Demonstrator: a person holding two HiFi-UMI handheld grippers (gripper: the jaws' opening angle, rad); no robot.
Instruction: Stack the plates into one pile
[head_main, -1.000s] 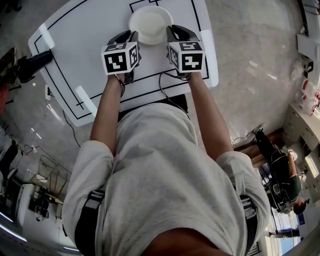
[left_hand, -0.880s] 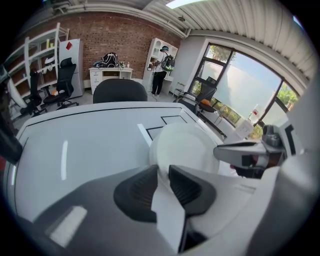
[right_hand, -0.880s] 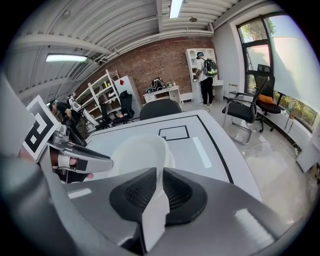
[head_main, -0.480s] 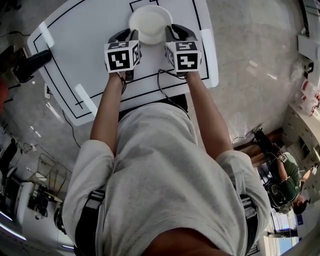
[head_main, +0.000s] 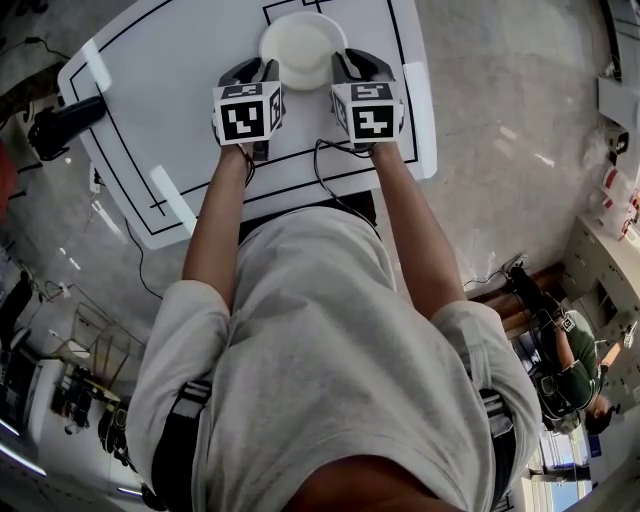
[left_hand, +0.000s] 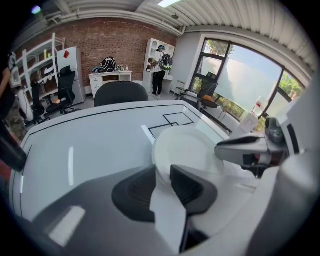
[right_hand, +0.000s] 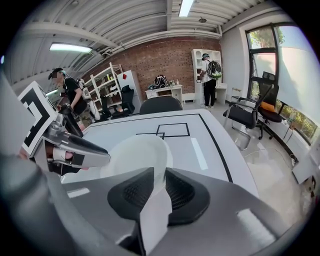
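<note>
White plates (head_main: 303, 45) lie as one pile on the white table (head_main: 170, 70), at its far middle beside a black-lined square. My left gripper (head_main: 252, 75) is at the pile's left side and my right gripper (head_main: 352, 68) at its right side. In the left gripper view the plates' (left_hand: 187, 150) rim runs between the dark pads of the left gripper (left_hand: 163, 182). In the right gripper view the plates' (right_hand: 132, 155) rim likewise passes between the right gripper's (right_hand: 160, 187) pads. Both pairs of jaws have just been opening and stand slightly apart around the rim.
Black outlines and white tape strips mark the table. A black clamp-like object (head_main: 65, 125) sits at its left edge. A black office chair (left_hand: 120, 92) stands behind the far side. A cable (head_main: 330, 185) hangs below my right hand. The table's right edge (head_main: 425, 110) is close to the right gripper.
Both grippers stay at the pile's two sides and the plates rest in the same spot. Only the picture has shifted slightly.
</note>
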